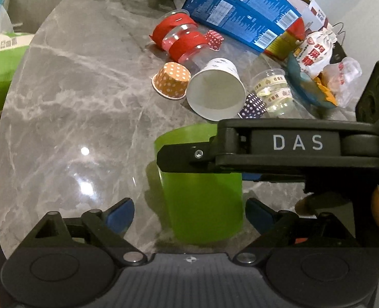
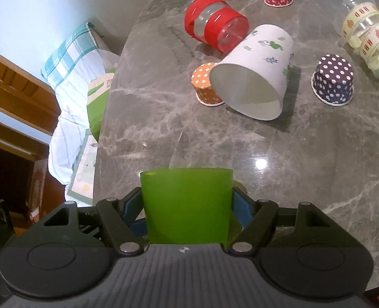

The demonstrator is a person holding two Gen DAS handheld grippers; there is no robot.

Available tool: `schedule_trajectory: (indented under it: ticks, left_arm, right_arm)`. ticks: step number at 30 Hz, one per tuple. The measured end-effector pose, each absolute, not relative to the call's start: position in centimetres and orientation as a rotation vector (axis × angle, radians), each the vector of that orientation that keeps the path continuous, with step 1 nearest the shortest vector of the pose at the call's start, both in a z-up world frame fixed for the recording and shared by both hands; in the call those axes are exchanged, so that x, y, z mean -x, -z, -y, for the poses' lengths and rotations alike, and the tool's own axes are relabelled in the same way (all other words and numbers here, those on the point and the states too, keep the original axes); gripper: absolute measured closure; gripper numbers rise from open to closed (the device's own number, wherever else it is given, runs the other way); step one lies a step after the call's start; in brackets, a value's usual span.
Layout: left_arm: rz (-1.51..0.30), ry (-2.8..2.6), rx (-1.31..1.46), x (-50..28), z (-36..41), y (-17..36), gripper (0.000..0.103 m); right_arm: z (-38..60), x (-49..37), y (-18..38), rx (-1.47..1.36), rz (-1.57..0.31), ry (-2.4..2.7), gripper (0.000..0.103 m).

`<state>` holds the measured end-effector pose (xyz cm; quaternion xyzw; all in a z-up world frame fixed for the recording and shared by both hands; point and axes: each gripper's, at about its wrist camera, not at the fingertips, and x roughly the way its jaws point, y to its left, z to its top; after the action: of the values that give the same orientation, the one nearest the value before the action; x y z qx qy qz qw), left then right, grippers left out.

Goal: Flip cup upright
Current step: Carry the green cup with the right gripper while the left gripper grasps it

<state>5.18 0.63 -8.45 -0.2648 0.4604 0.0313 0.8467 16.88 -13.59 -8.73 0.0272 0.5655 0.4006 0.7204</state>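
**Operator:** Right gripper (image 2: 186, 213) is clamped on the green cup (image 2: 186, 205), one blue pad on each side of its wall. The cup sits between the fingers, close in front of the camera, over the near part of the grey marble table (image 2: 305, 154).

**Spotter:** And your other hand?

**Operator:** Left gripper (image 1: 189, 214) is spread wide, holding nothing. Its blue pads flank the green cup (image 1: 202, 200) without touching it. From that side I see the right tool reaching in across the cup from the right.

**Spotter:** Is the cup upright?

**Operator:** I judge not yet. The wider end looks to be at the far side, the narrower end nearer the left camera, so I read it as mid-turn. I can't see whether any part touches the table.

**Spotter:** What's next?

**Operator:** I'd say a wrist roll on the right hand until the mouth faces up, then set the base flat and let go. The left gripper should stay clear or steady the wall lightly.

**Spotter:** Anything in the way?

**Operator:** The white paper cup (image 2: 253, 74) lies on its side further back, an orange dotted cup (image 2: 206, 87) touching it, a purple dotted cup (image 2: 333, 79) to its right. All well apart from my landing spot.
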Motion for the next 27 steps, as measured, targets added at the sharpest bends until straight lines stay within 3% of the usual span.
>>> schedule_trajectory:
  ticks: [6,12,27]
  left_arm:
    - [-0.963,-0.094,0.550,-5.4,0.1,8.2,0.015]
    - [-0.963,-0.040,0.524,-5.5,0.5,7.8,0.031]
    - [-0.917,0.045,0.611,-5.4,-1.3,8.8,0.035]
  right_arm:
    - [14.7,-17.5,9.2,-0.143,-1.263,-0.861,0.030]
    - [15.3,-17.7,9.1,-0.157,-1.277,-0.889,0.030]
    - [15.5,-17.6,9.4,-0.198,-1.303,-0.916,0.031]
